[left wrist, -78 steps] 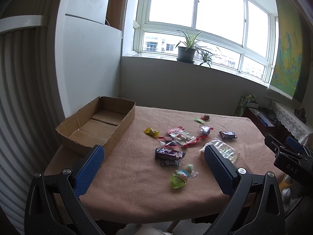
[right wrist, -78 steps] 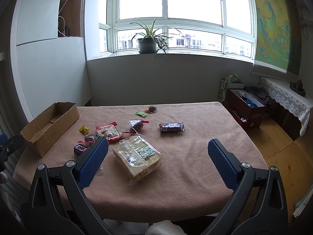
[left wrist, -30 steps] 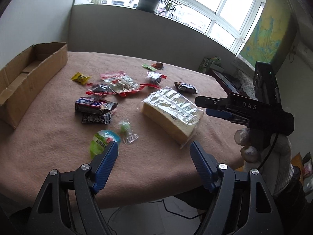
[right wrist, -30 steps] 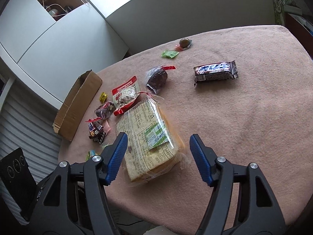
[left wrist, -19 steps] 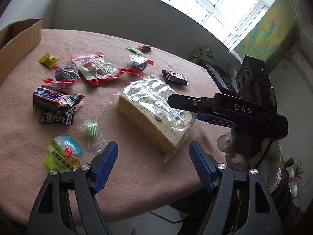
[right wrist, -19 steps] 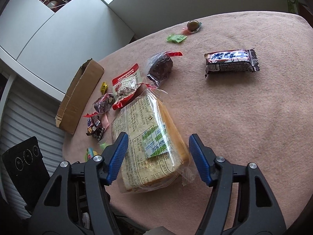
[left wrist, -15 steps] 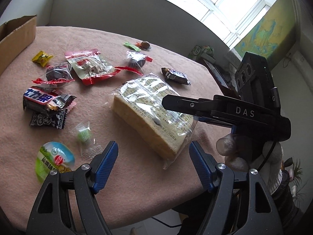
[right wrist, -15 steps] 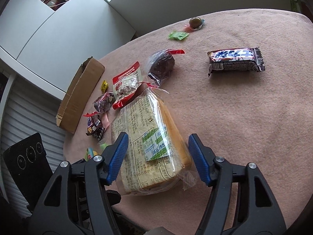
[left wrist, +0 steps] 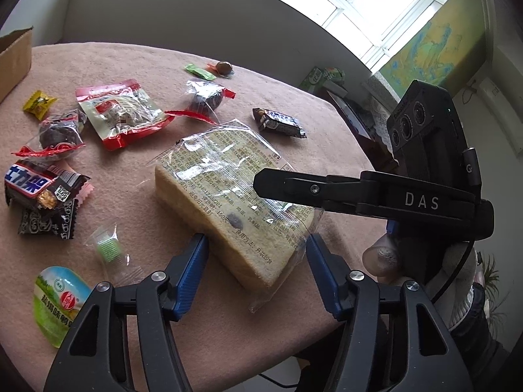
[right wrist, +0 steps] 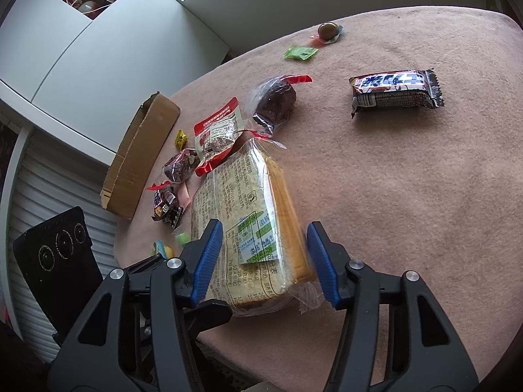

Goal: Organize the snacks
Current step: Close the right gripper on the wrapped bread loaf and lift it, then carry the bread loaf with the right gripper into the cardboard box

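A bagged bread loaf (left wrist: 228, 196) lies on the pink tablecloth near the front edge. My left gripper (left wrist: 256, 246) straddles its near corner and its jaws are closing; the blue pads stand at the wrapper's sides without squeezing it. My right gripper (right wrist: 261, 233) straddles the same loaf (right wrist: 248, 209) from the other side, jaws also closing, pads just at the bag. One of the right gripper's fingers (left wrist: 294, 189) reaches across the loaf in the left wrist view. The cardboard box (right wrist: 137, 156) sits at the table's far left.
Loose snacks lie around: a chocolate bar (right wrist: 395, 93), a red pouch (left wrist: 121, 111), wrapped dark cakes (left wrist: 206, 96), a Snickers bar (left wrist: 36, 186), a green jelly cup (left wrist: 59, 297) and small candies (left wrist: 108, 245). A hand (left wrist: 382, 258) holds the right gripper past the table's edge (right wrist: 327, 362).
Both grippers came down and in on the bread's near end, and their jaws narrowed around it. The left view swung right, so the box slid almost out of it.
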{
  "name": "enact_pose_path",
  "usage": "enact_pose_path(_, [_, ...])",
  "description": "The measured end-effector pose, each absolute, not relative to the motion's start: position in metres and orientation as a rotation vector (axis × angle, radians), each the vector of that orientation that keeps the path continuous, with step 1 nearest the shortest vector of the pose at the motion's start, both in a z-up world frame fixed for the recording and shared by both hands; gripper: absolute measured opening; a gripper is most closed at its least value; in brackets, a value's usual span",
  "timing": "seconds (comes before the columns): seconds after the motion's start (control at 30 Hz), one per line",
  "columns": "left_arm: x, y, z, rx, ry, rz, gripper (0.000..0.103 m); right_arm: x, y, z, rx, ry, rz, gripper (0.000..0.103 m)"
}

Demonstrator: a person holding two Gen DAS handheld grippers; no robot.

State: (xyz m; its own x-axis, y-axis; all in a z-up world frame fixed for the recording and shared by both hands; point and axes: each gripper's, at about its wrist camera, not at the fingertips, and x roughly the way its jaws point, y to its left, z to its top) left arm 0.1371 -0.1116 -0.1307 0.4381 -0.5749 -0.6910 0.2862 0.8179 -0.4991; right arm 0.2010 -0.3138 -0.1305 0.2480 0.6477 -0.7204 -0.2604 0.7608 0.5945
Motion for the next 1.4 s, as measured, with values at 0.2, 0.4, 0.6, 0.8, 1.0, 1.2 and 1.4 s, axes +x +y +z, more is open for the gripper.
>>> enact_pose_path(0.2, [0.133, -0.103, -0.121, -0.321, 0.957, -0.519, 0.061, 0.189, -0.306, -0.122, 0.376, 1.157, 0.650, 0.053])
enact_pose_path(0.4, [0.128, -0.095, -0.113, -0.325, 0.933, -0.510, 0.061, 0.182, -0.295, -0.108, 0.362, 1.144, 0.665, 0.052])
enact_pose_path(0.6, [0.118, -0.078, -0.097, -0.321, 0.886, -0.494, 0.061, 0.176, -0.271, -0.085, 0.332, 1.112, 0.703, 0.052])
enact_pose_path(0.8, [0.105, -0.047, -0.079, -0.330, 0.834, -0.464, 0.061, 0.171, -0.233, -0.063, 0.298, 1.083, 0.756, 0.052])
enact_pose_path(1.0, [0.096, -0.008, -0.063, -0.342, 0.781, -0.418, 0.061, 0.170, -0.188, -0.044, 0.280, 1.060, 0.813, 0.052])
enact_pose_path(1.2, [0.091, 0.033, -0.053, -0.358, 0.732, -0.357, 0.061, 0.173, -0.137, -0.031, 0.268, 1.044, 0.867, 0.052])
enact_pose_path(1.4, [0.093, 0.069, -0.049, -0.363, 0.701, -0.286, 0.061, 0.184, -0.084, -0.029, 0.260, 1.053, 0.912, 0.052])
